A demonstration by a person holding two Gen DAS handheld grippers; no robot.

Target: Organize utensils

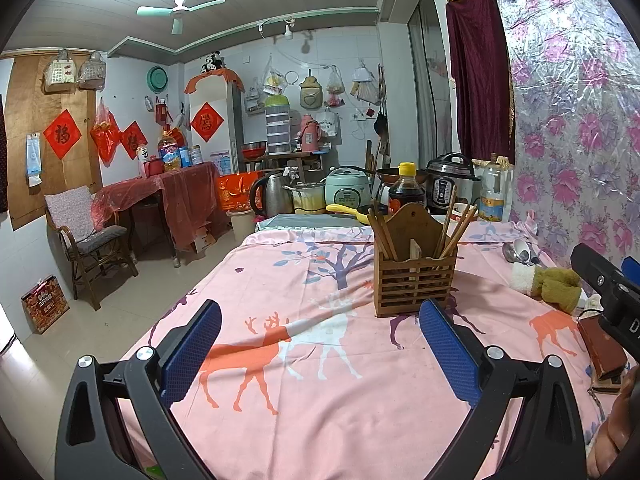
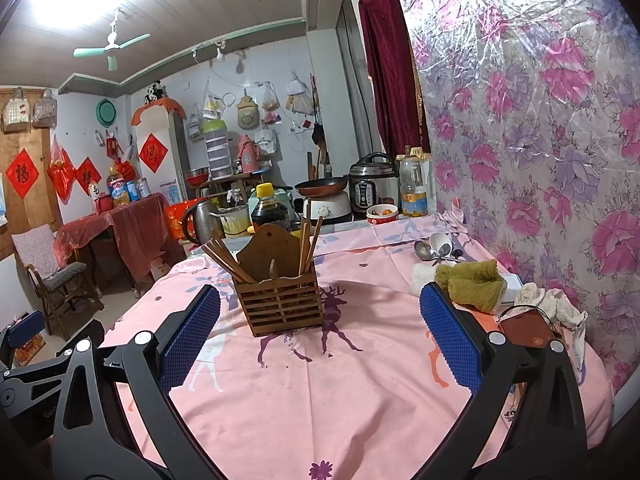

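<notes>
Desk [image 2: 320, 400], pink deer-print cloth. Slatted wooden chopstick holder [image 2: 278, 300] upright at centre, wooden chopsticks [image 2: 228, 258] leaning in both compartments. Spoons [image 2: 434, 248] loose near the floral wall, beside an olive cloth [image 2: 472, 280]. Left gripper [image 1: 320, 352]: jaws wide, empty. Right gripper [image 2: 320, 340]: jaws wide, empty, facing the holder.

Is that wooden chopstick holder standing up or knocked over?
Upright. The wooden holder sits flat on the pink tablecloth, with chopsticks sticking up out of it.
</notes>
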